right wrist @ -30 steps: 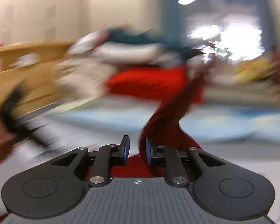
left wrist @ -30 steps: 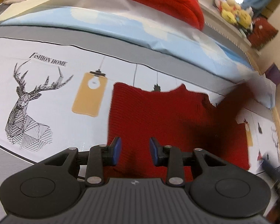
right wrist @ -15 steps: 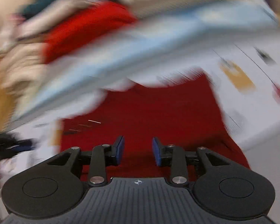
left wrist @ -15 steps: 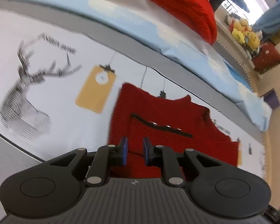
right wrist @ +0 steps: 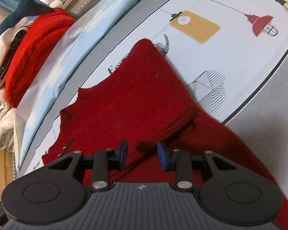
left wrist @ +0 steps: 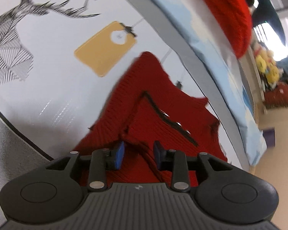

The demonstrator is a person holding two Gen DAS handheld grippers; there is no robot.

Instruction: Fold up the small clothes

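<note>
A dark red knit garment (left wrist: 153, 118) lies flat on the printed sheet (left wrist: 48, 72), with a flap folded over it that shows black trim and buttons (left wrist: 174, 122). My left gripper (left wrist: 138, 149) hovers low over the garment's near edge. Its jaws are opening, and a ridge of red knit runs under the gap without either pad pressing it. In the right wrist view the same garment (right wrist: 134, 99) spreads out. My right gripper (right wrist: 143, 149) stands open just above a creased fold (right wrist: 180, 122), holding nothing.
A pile of clothes topped by a bright red sweater (right wrist: 34, 53) sits at the back on a light blue cloth (right wrist: 71, 57). A dark plush shark (right wrist: 23, 7) lies behind it, and yellow plush toys (left wrist: 266, 71) sit beyond the bed. Grey mattress edge (right wrist: 268, 118) borders the sheet.
The right gripper, shut on a raised part of the garment a second ago, has let go and swung down over it. The left gripper narrowed, then widened, and sank closer. A buttoned flap now lies folded over.
</note>
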